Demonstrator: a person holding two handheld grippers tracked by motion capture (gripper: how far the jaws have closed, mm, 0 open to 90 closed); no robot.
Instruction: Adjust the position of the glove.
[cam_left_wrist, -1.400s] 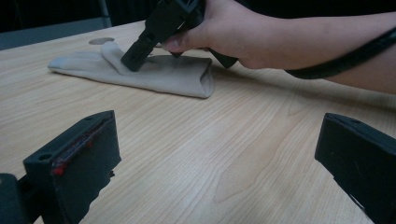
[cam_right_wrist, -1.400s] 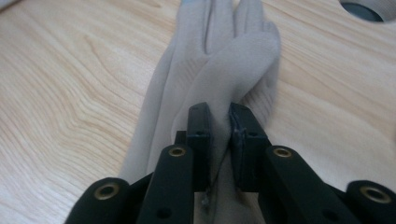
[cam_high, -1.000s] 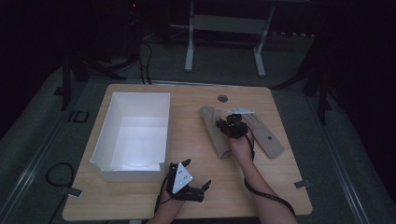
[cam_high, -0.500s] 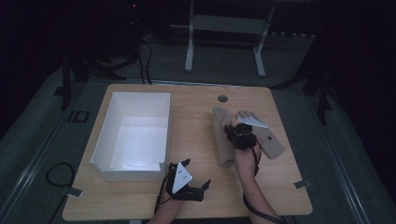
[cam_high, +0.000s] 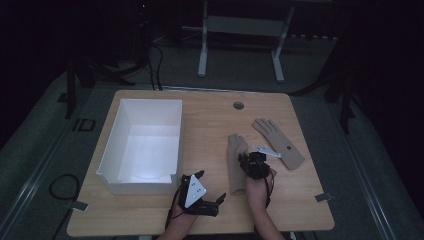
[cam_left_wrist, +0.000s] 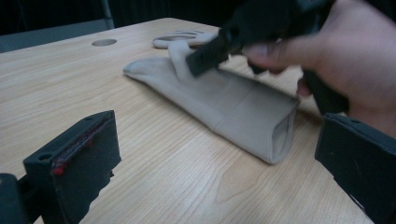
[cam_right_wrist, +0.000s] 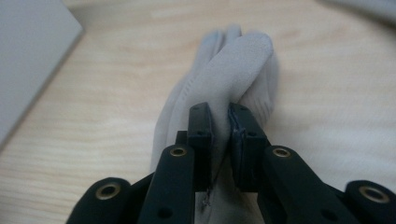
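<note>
Gloves are the work here: the near glove (cam_high: 236, 165) lies toward the front edge of the tabletop (cam_high: 210, 125), cuff toward the person, and the far glove (cam_high: 278, 141) sits nearer the right edge. Since a second ago the right gripper (cam_right_wrist: 219, 135) has come back from the far glove onto the near one. Its jaws, almost together and just easing apart, pinch a fold of fabric. The left gripper (cam_high: 200, 192) rests wide open and empty by the front edge, beside the white bin (cam_high: 112, 150). The near glove looks set for lifting.

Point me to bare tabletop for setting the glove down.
Free: the strip between the white bin and the near glove, up to the grommet hole; also the near right corner. Crowded: around the right gripper, far glove and left gripper.
</note>
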